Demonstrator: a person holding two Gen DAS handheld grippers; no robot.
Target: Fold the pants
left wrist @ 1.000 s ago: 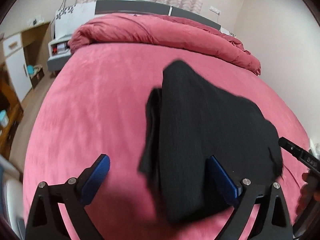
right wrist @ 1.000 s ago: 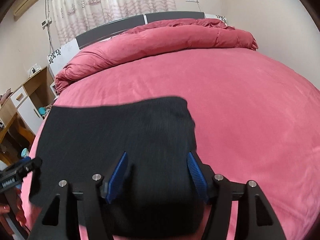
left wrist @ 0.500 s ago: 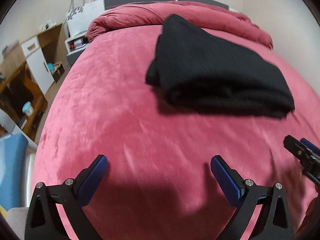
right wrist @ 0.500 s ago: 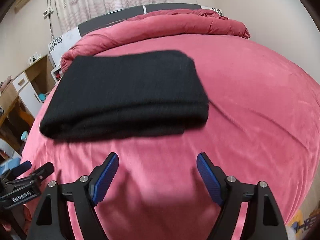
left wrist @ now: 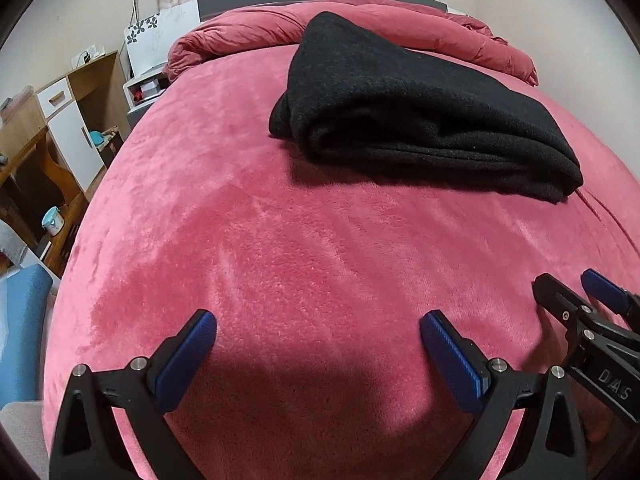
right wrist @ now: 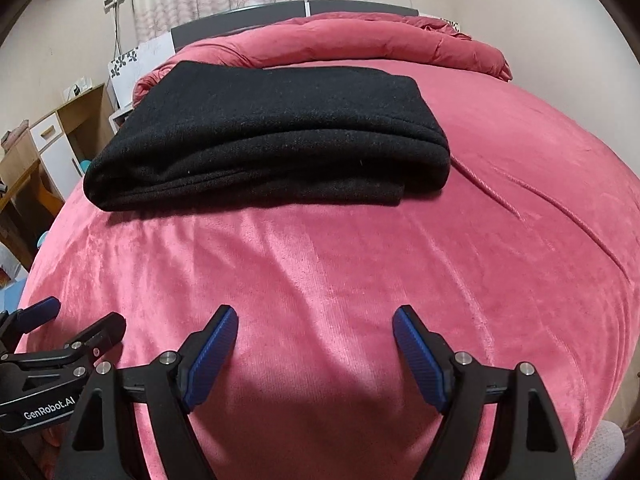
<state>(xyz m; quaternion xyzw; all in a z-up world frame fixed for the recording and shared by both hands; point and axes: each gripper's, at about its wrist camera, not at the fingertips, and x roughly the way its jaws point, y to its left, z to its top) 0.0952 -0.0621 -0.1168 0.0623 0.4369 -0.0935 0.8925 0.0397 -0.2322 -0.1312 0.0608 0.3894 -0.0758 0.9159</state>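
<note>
The black pants (left wrist: pixel 420 108) lie folded in a thick rectangular stack on the pink bed; they also show in the right wrist view (right wrist: pixel 272 136). My left gripper (left wrist: pixel 318 326) is open and empty, well back from the stack over bare blanket. My right gripper (right wrist: pixel 316 322) is open and empty, also short of the stack. Each gripper shows at the edge of the other's view: the right one (left wrist: pixel 576 300) and the left one (right wrist: pixel 76 320).
The pink blanket (left wrist: pixel 280 240) covers the bed. A rolled pink duvet (right wrist: pixel 360 46) lies along the dark headboard behind the pants. Wooden shelves and a white cabinet (left wrist: pixel 60 120) stand left of the bed. A blue cushion (left wrist: pixel 20 332) sits at the lower left.
Both grippers let go of the pants and pulled back toward the foot of the bed. The pants now rest folded farther ahead. The right jaws opened wider.
</note>
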